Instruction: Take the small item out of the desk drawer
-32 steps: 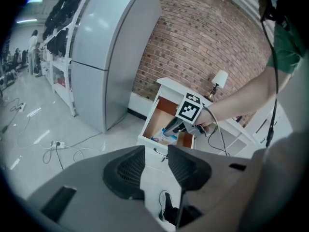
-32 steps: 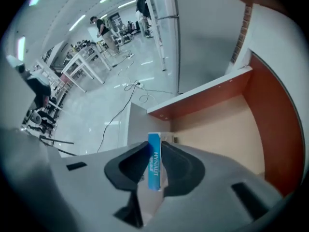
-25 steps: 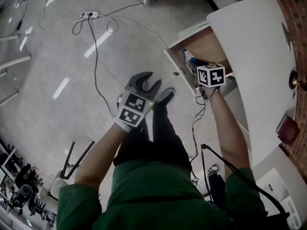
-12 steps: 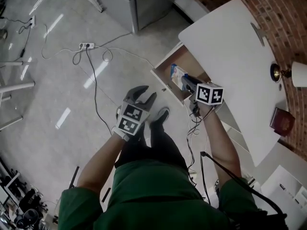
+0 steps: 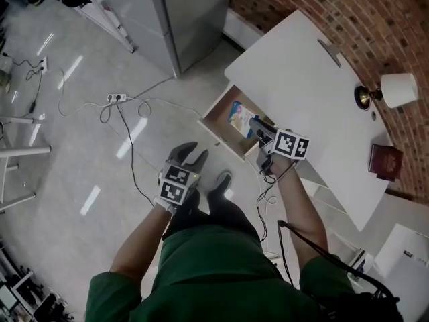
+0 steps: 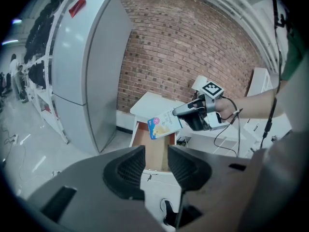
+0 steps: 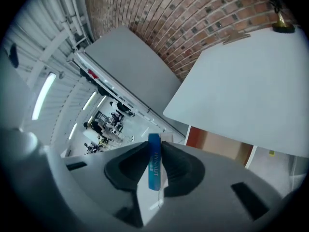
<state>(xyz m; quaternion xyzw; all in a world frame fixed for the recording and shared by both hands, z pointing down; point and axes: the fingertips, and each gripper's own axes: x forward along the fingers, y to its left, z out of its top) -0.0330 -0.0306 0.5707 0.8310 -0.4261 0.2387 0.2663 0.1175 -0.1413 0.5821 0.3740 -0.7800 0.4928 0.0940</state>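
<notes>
A small blue, white and yellow box (image 5: 239, 115) hangs over the open wooden drawer (image 5: 216, 117) of the white desk (image 5: 301, 79). My right gripper (image 5: 255, 125) is shut on it. In the right gripper view the box's blue edge (image 7: 153, 153) stands pinched between the jaws, with the drawer (image 7: 217, 146) beyond. My left gripper (image 5: 190, 151) hovers low over the floor, left of the drawer, open and empty. In the left gripper view its jaws stand slightly apart, and beyond them I see the box (image 6: 163, 125) above the drawer (image 6: 155, 151).
A table lamp (image 5: 394, 90) and a dark red book (image 5: 387, 162) sit on the desk by the brick wall. A tall grey cabinet (image 5: 181, 12) stands beyond the drawer. A power strip (image 5: 116, 98) and cables lie on the floor at left.
The right gripper has risen from the drawer with the box in it. The left gripper has stayed over the floor. The head view has swung toward the desk and wall.
</notes>
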